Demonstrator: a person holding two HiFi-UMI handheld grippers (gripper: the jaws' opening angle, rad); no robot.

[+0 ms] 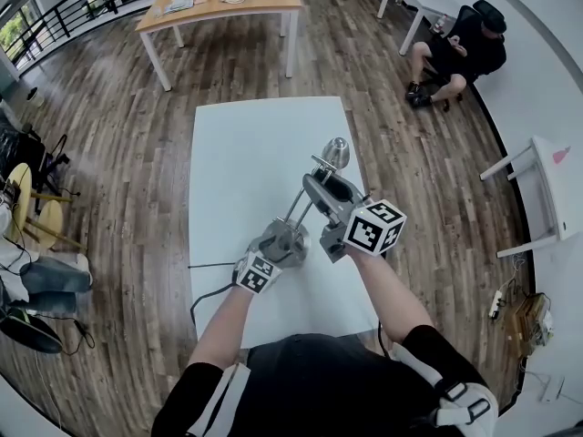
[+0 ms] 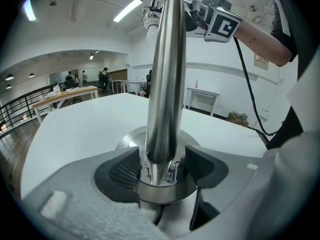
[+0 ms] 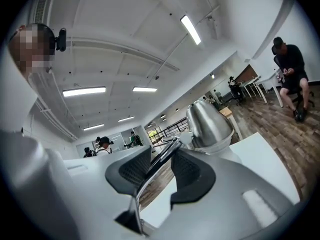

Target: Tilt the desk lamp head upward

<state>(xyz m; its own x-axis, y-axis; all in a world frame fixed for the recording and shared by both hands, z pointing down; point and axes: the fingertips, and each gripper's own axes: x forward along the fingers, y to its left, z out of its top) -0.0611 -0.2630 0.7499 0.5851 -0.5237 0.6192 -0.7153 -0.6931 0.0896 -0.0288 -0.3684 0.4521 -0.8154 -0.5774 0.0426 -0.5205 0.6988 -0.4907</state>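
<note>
Both my grippers hold the brushed-steel desk lamp on the white rectangular table: left gripper clamped at its foot, right gripper pinching the thin wire arm behind the bell-shaped head. Wire could slip, dropping it.

Wood table far back, seated person off to rt.

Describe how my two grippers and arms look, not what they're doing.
Both the left gripper and right gripper have pale grey bodies, dark ribbed pads on the jaws, and a white cube with black square markers. The arms are bare below black short sleeves.
</note>
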